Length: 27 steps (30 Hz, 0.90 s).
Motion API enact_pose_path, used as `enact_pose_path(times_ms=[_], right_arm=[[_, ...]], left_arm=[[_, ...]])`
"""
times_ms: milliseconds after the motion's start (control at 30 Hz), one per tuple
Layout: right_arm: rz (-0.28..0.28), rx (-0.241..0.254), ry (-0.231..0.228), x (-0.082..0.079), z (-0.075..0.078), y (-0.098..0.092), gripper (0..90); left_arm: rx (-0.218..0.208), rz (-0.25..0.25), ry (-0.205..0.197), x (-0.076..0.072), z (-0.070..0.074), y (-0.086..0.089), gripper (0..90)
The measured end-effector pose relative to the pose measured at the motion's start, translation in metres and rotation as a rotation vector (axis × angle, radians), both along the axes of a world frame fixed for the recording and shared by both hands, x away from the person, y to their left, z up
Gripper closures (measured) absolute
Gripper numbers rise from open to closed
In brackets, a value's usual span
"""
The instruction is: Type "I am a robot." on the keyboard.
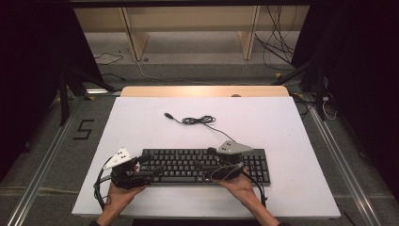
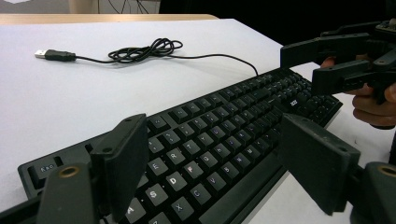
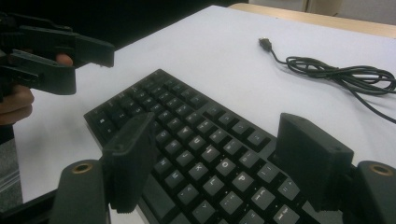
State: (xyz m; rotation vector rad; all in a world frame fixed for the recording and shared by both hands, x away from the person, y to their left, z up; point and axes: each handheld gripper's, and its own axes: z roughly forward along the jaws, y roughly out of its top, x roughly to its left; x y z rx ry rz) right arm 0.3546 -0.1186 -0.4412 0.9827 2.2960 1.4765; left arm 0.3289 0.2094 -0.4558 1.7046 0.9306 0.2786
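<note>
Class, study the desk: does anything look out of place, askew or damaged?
Only one thing: the keyboard is unplugged, its cable lying in a loose tangle behind it, with the USB plug bare on the table. No damage shows.

White table [image 1: 141, 122], wooden shelf legs [image 1: 134, 37]

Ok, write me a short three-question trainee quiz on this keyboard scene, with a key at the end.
1. True or false: the left claw is shut on the keyboard.
2. Where does the USB plug lie? A) on the keys, B) on the white table beyond the keyboard, C) between the jaws of the right claw.
3. Fill in: between the plug and the keyboard, the cable is gathered into a loose ____.

Key: 1 false, both claws hang open over the keys. 2 B. 3 coil.
</note>
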Motion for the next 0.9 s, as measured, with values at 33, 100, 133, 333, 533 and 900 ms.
enact_pose_path(times_ms=[33, 100, 133, 333, 533, 900], right_arm=[[0.000, -0.002, 0.001, 0.000, 0.000, 0.000, 30.3], [-0.001, -0.005, 0.004, 0.001, -0.001, 0.001, 30.5], [0.000, -0.005, 0.005, 0.002, -0.001, 0.002, 30.5], [0.003, -0.017, 0.011, 0.004, -0.003, 0.005, 30.5], [0.001, -0.043, 0.024, 0.006, -0.005, 0.008, 37.7], [0.025, -0.102, 0.098, 0.012, -0.014, 0.016, 73.1]], left_arm=[[0.000, 0.000, 0.000, 0.000, 0.000, 0.000, 24.2], [0.002, 0.003, 0.002, 0.000, 0.000, 0.000, 24.2], [0.003, 0.005, 0.002, 0.000, 0.000, 0.001, 24.2], [0.009, 0.017, 0.009, 0.002, 0.000, 0.004, 24.2], [0.011, 0.022, 0.011, 0.002, 0.000, 0.004, 24.3], [0.006, 0.033, 0.011, 0.003, 0.000, 0.007, 24.3]])
